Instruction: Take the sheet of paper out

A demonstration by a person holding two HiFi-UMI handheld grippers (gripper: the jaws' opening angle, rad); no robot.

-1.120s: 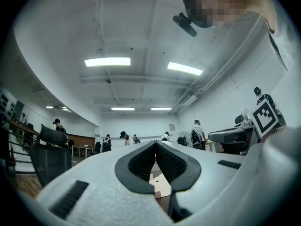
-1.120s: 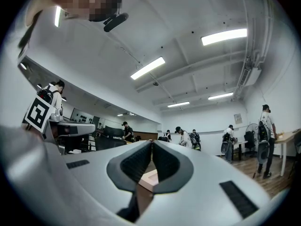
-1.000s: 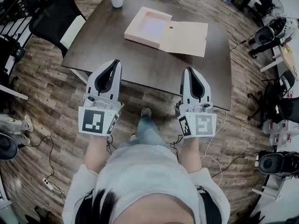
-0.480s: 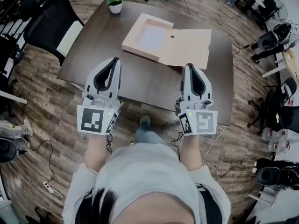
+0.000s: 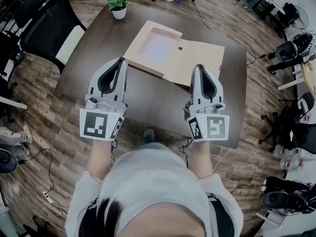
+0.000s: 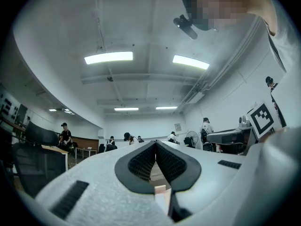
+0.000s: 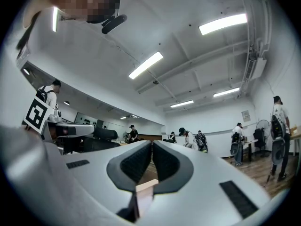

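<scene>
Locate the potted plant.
In the head view, the small green plant in a white pot stands at the dark table's far left corner, left of the open beige box file.

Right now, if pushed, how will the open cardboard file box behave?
Probably light: the file box looks like thin card. It lies open and flat, so it likely slides on the smooth table rather than tipping. Its lid may flex at the fold.
</scene>
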